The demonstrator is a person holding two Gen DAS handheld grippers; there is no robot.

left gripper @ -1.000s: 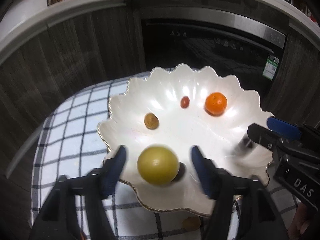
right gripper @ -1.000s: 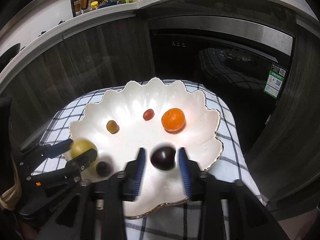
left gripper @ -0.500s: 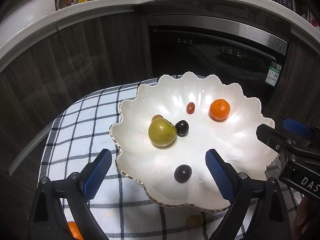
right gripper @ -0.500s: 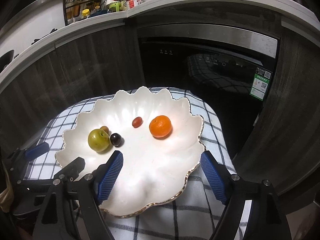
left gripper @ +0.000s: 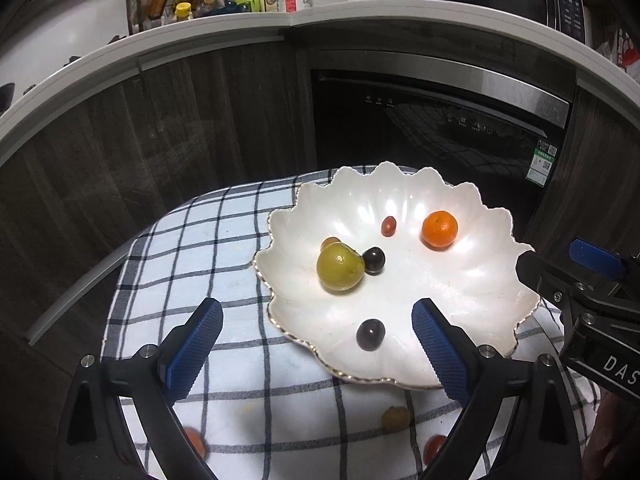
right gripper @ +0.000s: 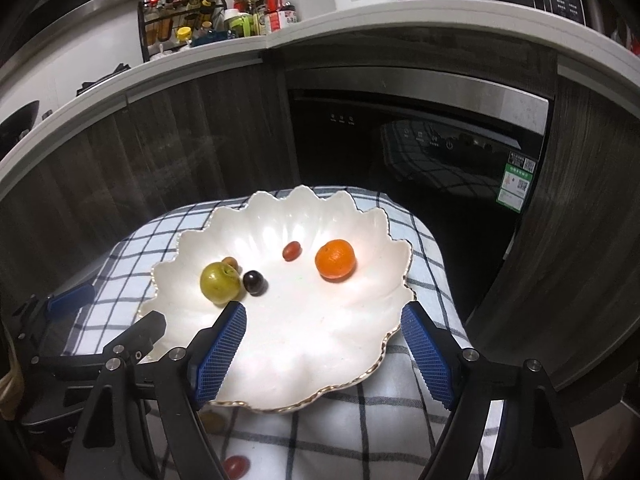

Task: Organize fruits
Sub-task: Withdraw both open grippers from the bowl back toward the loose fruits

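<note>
Nearest to the cameras, the left tool (left gripper: 316,344) and the right tool (right gripper: 322,354) both stand wide open with nothing between their blue pads. Taking the white scalloped bowl (left gripper: 472,280) as the landmark, the left tool hovers over its near left rim and the right tool over its near right rim. On the checked cloth (left gripper: 224,240) in front of the bowl lie a small tan fruit (left gripper: 395,418), a small red fruit (left gripper: 434,446) and a blurred orange one (left gripper: 194,440). Inside the bowl, a dark plum (left gripper: 370,334) sits closest to the near rim. Further in, toward the bowl's left side, a green fruit (left gripper: 340,266) touches a second dark plum (left gripper: 373,260), with a small brown fruit (left gripper: 329,243) just behind it. Beyond those, toward the bowl's far side, rest a small reddish fruit (left gripper: 388,225) and a mandarin (left gripper: 439,229), apart from each other. Behind the bowl stands a dark dishwasher front (left gripper: 432,128), and above it a white tabletop (left gripper: 360,14) carries bottles and jars.
</note>
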